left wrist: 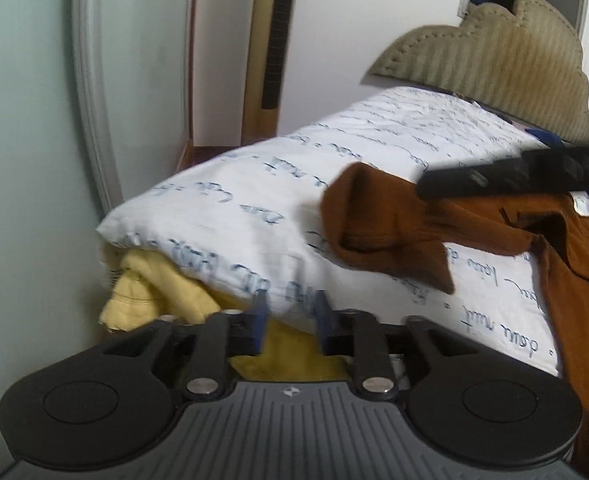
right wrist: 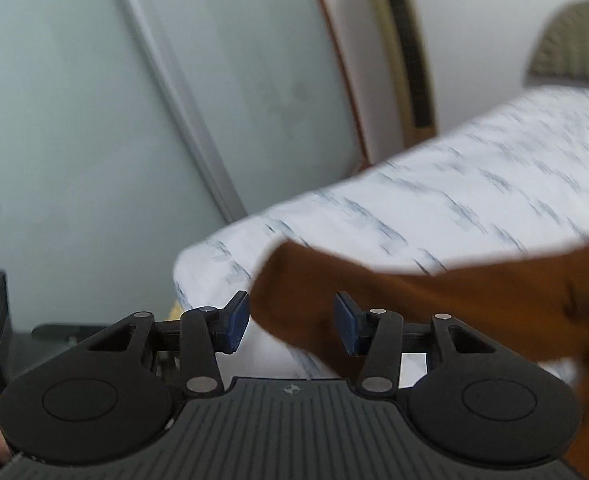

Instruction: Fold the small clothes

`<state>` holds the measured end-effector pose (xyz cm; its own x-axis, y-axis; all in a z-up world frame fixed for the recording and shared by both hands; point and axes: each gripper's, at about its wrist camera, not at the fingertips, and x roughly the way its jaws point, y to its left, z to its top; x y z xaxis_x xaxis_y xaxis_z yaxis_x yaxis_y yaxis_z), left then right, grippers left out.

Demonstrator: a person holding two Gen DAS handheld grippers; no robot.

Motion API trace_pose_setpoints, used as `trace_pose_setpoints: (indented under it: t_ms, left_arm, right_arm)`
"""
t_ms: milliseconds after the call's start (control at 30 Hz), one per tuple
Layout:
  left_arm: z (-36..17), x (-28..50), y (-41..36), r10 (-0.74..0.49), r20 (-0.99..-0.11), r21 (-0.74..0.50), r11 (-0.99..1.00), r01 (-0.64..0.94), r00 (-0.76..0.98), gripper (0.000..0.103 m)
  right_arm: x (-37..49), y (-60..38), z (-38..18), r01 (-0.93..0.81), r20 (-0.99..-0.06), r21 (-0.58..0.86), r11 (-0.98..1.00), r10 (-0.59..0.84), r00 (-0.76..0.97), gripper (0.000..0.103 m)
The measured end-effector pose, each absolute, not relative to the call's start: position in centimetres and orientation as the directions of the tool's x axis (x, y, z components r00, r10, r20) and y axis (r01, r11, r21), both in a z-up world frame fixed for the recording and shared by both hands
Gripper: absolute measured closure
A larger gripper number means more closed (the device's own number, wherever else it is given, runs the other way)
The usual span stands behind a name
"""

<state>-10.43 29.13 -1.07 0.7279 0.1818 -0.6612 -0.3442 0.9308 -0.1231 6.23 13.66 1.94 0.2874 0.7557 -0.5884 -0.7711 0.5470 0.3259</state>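
Observation:
A brown garment [left wrist: 398, 224] lies rumpled on a white bed cover with blue script [left wrist: 254, 200], one sleeve flopped toward the bed's near edge. My left gripper [left wrist: 290, 324] is open and empty, low at the bed's edge, apart from the garment. My right gripper [right wrist: 292, 322] is open, its blue pads [right wrist: 348, 328] on either side of the sleeve end of the brown garment [right wrist: 434, 312], not closed on it. The right gripper also shows in the left wrist view [left wrist: 514, 178] as a dark bar above the garment.
A yellow cloth [left wrist: 162, 292] sticks out under the bed cover at the near left. A pale green wardrobe door [left wrist: 26, 160] stands on the left. A beige padded headboard [left wrist: 506, 64] is at the back right. A tall fan [left wrist: 274, 48] stands by the wall.

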Motion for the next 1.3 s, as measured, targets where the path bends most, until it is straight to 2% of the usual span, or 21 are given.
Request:
trace_pose_setpoints:
  t_ms: [67,167,200,267,300,333,367,400,533,700,767,833,1000,1100,1300]
  left_arm:
    - [-0.9,-10.8,29.7,0.197,-0.645,-0.124,0.927,-0.355,0.739,0.044]
    - [-0.4,-11.2,29.8,0.210,-0.617,-0.109,0.932,-0.346,0.759,0.043]
    - [-0.1,-11.2,29.8,0.206,-0.610,-0.109,0.935,-0.338,0.766,0.042]
    - [0.0,-10.5,30.0,0.177,-0.606,-0.135,0.938,-0.320,0.775,0.036]
    - [0.1,-10.3,30.1,0.155,-0.610,-0.158,0.937,-0.311,0.777,0.033]
    - [0.1,-10.0,30.3,0.132,-0.611,-0.182,0.936,-0.300,0.781,0.033]
    - [0.1,-9.7,30.3,0.122,-0.609,-0.193,0.936,-0.296,0.784,0.033]
    - [0.1,-9.5,30.2,0.117,-0.608,-0.199,0.935,-0.293,0.786,0.033]
    - [0.0,-9.0,29.9,0.115,-0.610,-0.202,0.934,-0.294,0.784,0.032]
    - [0.3,-7.6,28.9,0.081,-0.604,-0.236,0.932,-0.275,0.793,0.031]
    - [0.4,-6.5,27.7,0.066,-0.602,-0.229,0.941,-0.251,0.795,0.026]
    - [0.2,-5.3,26.4,0.055,-0.602,-0.220,0.948,-0.232,0.797,0.024]
    - [-0.5,-1.7,22.2,-0.024,-0.627,-0.217,0.965,-0.145,0.779,0.024]
    - [-0.7,0.0,19.4,-0.072,-0.613,-0.207,0.976,-0.072,0.786,0.024]
    - [-0.9,4.6,15.4,-0.078,-0.615,-0.184,0.982,-0.046,0.784,0.024]
  right_arm:
    - [5.7,16.8,2.8,-0.806,-0.619,0.220,0.549,0.717,0.319,0.053]
    - [5.8,20.3,3.3,-0.839,-0.678,-0.006,0.544,0.615,0.404,0.045]
    - [5.9,21.2,3.1,-0.854,-0.702,-0.054,0.517,0.589,0.401,0.037]
    - [6.5,22.3,2.4,-0.866,-0.737,-0.085,0.492,0.554,0.387,0.036]
    - [6.7,22.6,2.0,-0.870,-0.755,-0.078,0.486,0.542,0.370,0.040]
    - [7.2,23.0,1.5,-0.872,-0.778,-0.062,0.485,0.524,0.347,0.059]
    - [7.7,23.3,1.0,-0.867,-0.796,-0.038,0.497,0.510,0.327,0.071]
    - [8.3,23.6,0.4,-0.861,-0.814,-0.005,0.509,0.498,0.299,0.088]
    - [8.9,22.8,-0.8,-0.822,-0.797,0.080,0.563,0.531,0.286,0.093]
    - [10.4,19.2,0.5,-0.733,-0.686,0.264,0.627,0.656,0.315,0.094]
    - [11.1,17.3,1.2,-0.695,-0.628,0.344,0.632,0.705,0.331,0.094]
    - [11.9,15.9,1.6,-0.659,-0.610,0.388,0.644,0.716,0.341,0.093]
    - [12.8,11.8,2.8,-0.603,-0.582,0.395,0.693,0.697,0.420,0.093]
    - [12.7,8.5,3.9,-0.575,-0.555,0.394,0.717,0.684,0.474,0.093]
    - [12.8,0.1,5.6,-0.465,-0.519,0.393,0.793,0.609,0.600,0.093]
